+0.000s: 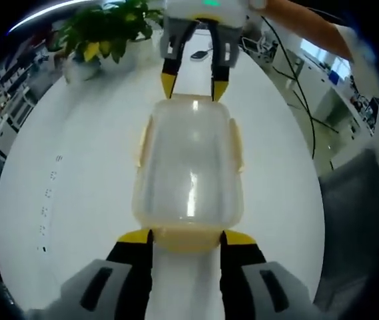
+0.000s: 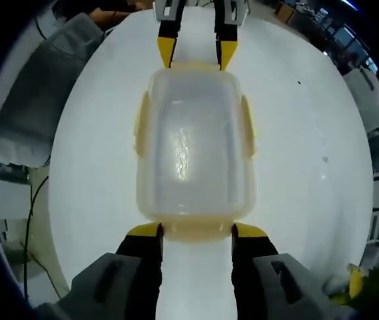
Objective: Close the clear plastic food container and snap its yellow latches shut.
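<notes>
The clear plastic container (image 1: 189,167) lies on the white table (image 1: 76,173) with its lid on. Yellow latches show on its long sides (image 1: 144,140) and at both ends. My left gripper (image 1: 187,238) is open, its yellow-tipped jaws on either side of the near end latch (image 1: 186,235). At the far end my right gripper (image 1: 193,87) is open too, its tips at the lid's edge. The right gripper view shows the same container (image 2: 192,147) from the other end, with my right gripper (image 2: 197,232) around its end latch and the left gripper (image 2: 196,52) opposite.
A potted plant (image 1: 102,33) stands at the table's far left. A small dark object (image 1: 199,55) and cables (image 1: 296,87) lie behind the right gripper. A grey chair (image 2: 49,87) stands beside the table. A person's arm (image 1: 309,23) reaches in from the top right.
</notes>
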Tool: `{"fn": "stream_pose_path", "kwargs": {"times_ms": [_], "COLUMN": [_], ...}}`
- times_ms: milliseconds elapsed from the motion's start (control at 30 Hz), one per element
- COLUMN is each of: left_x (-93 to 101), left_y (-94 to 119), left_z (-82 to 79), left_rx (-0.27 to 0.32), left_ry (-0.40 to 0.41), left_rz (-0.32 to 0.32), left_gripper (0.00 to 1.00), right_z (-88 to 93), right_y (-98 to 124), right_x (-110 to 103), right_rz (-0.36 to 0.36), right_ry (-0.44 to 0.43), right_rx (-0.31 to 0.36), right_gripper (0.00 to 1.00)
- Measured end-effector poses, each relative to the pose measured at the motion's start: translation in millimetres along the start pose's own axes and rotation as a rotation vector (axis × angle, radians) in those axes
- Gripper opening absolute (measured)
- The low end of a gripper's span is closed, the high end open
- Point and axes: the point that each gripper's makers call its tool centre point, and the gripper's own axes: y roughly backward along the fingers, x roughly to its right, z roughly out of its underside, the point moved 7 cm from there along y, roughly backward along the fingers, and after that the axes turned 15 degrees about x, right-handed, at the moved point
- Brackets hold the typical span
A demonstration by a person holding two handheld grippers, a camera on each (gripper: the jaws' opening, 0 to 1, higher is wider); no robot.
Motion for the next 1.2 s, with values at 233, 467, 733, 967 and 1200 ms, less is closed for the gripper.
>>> {"fn": "stream_pose_path", "kwargs": {"times_ms": [233, 467, 733, 967, 1200], "left_x": [-1.0, -0.7, -5.1, -8.4, -0.1], "left_y": [-3, -4, -2, 29, 25], "left_z": [1.6, 11.5, 53.1, 47.5, 27.1], "left_rx": [-0.021, 0.021, -0.042, 0.291, 0.577], "left_ry": [-0.036, -0.006, 0.18, 0.862, 1.351], "left_rz": [0.005, 0.012, -0.126, -0.182, -0.059], "left_gripper": [0.34, 0.35, 0.15, 0.33, 0.28], "right_z": [1.5, 22.1, 52.3, 52.9, 30.3], "right_y": [-2, -23, -22, 12, 31], "right_x": [0, -12, -16, -11, -5], "right_rz": [0.004, -0.042, 0.126, 0.258, 0.237], "right_ry": [-0.007, -0.074, -0.322, -0.631, -1.254], "right_rx": [-0.008, -0.04, -0.037, 0.151, 0.617], "right_gripper": [0.38, 0.41, 0.35, 0.38, 0.25]}}
